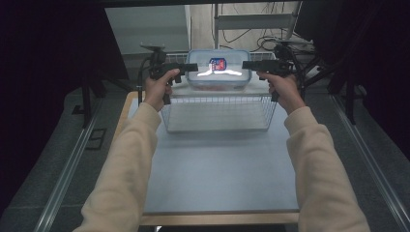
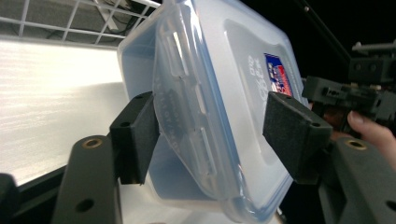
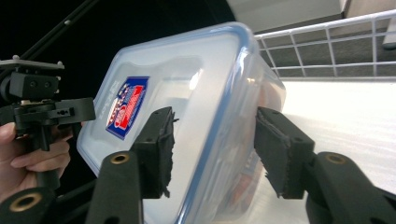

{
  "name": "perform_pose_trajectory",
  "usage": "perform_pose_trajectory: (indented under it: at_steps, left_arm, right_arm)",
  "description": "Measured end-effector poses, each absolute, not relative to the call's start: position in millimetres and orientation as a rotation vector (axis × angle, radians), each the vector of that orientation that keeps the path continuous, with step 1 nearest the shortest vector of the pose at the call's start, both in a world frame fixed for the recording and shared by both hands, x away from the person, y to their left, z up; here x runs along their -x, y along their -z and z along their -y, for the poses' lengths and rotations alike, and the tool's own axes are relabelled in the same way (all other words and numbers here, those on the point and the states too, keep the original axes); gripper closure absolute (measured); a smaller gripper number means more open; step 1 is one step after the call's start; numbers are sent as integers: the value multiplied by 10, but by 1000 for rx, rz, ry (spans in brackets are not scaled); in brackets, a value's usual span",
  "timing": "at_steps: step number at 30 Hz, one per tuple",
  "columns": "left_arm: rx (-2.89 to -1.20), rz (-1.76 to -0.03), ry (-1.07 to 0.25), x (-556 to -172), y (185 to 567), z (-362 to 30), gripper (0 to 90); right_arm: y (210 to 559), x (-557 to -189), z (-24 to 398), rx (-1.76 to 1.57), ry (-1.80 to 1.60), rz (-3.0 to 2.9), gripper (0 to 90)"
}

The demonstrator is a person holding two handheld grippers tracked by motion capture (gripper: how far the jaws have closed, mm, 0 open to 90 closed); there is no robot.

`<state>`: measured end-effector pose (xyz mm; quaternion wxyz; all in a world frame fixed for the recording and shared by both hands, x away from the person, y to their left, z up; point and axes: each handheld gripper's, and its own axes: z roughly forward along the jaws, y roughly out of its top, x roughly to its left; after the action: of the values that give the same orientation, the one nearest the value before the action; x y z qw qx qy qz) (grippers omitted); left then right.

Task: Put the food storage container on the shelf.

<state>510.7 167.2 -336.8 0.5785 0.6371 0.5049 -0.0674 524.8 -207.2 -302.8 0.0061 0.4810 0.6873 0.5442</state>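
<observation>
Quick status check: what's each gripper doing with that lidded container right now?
Left gripper: open, jaws around the container edge, pads off it.
Right gripper: open, astride the other end, pads not pressing.

There is one clear plastic container (image 1: 218, 70), closed by one blue-rimmed lid (image 2: 233, 88) that bears one red and blue label (image 3: 127, 107). One white wire basket (image 1: 220, 113) stands on one grey table (image 1: 220, 169). Two black grippers are in play, the left gripper (image 1: 192, 66) and the right gripper (image 1: 246, 65), each held by one hand, with two cream sleeves (image 1: 125, 169) behind them.
</observation>
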Motion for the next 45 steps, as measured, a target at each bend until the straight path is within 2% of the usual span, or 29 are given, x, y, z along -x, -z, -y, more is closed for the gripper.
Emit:
perform_pose_trajectory:
  at_steps: [2, 9, 16, 21, 29, 34, 45]
  left_arm:
    - [-1476, -1192, 177, -5133, 3399, -1673, 328]
    - [-1475, -1214, 174, -5172, 3430, -1624, 250]
    - [-1485, -1248, 70, -5106, 3347, -1592, 179]
    - [-1496, -1209, 21, -4968, 3251, -1625, 176]
    - [-1542, -1120, -64, -4568, 3154, -1709, 182]
    - [-1547, -1046, -87, -4222, 3166, -1763, 182]
    - [-1622, -916, -101, -3349, 3687, -1774, 176]
  right_arm:
    - [3038, -5246, 2020, -1514, -1655, -2142, 429]
    - [3059, -5214, 1951, -1538, -1617, -2093, 407]
    - [3032, -5135, 1980, -1503, -1626, -2057, 341]
    - [2950, -5050, 2076, -1450, -1657, -2053, 327]
    - [2947, -4829, 2182, -1349, -1705, -2118, 285]
    - [3019, -4567, 2266, -1250, -1734, -2151, 266]
    - [3541, -3820, 2532, -1070, -1712, -2202, 231]
